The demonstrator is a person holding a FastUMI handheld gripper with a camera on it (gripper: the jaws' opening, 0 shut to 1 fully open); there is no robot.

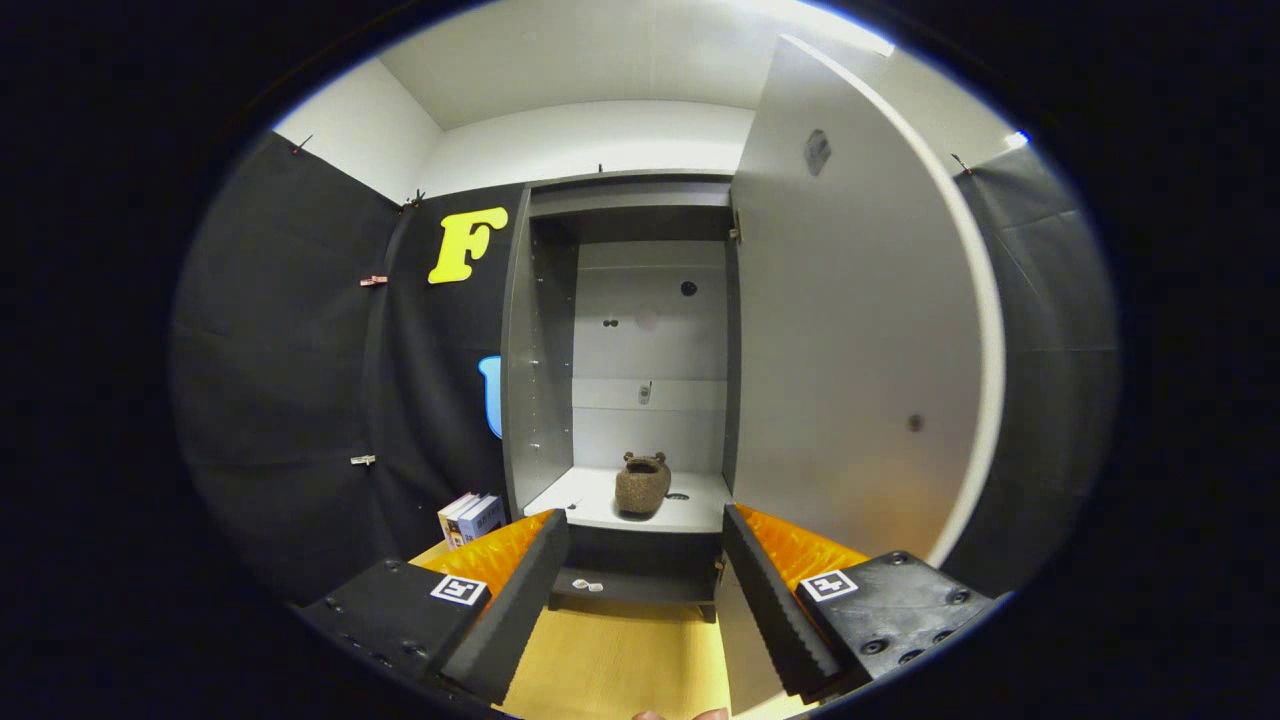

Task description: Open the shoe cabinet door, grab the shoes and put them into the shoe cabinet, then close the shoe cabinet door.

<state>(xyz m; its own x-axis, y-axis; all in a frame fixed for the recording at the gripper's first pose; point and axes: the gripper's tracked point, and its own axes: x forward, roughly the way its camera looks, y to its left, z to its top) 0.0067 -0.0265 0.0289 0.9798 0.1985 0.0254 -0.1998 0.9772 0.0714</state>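
A: Where is the shoe seen?

B: A single brown shoe (642, 483) is seen standing on the white bottom shelf (590, 500) of the shoe cabinet (540, 340), toe end towards the camera, roughly centred between the side walls. It is set well beyond the fingers and is touched by nothing.

A: And the cabinet door?

B: The door (850, 340) is seen swung wide open on the right side, its pale inner face turned towards the cabinet. A small dark mark is noted near its top and another lower down.

A: How is the gripper held?

B: The gripper (645, 590) is held in front of the cabinet with its fingers spread apart; nothing is pinched between them. Wooden flooring (620, 660) and the dark base (635, 565) of the cabinet are seen through the gap.

A: Anything else inside?

B: A small object (645, 393) is fixed to the back panel above the shoe; it may be a sensor or a latch, but it is too small to be told. Two tiny pale items (588, 585) are seen on the low ledge under the shelf.

A: And around the cabinet?

B: A few books (472, 517) are stood on the floor just left of the cabinet, against the black cloth wall (300, 400).
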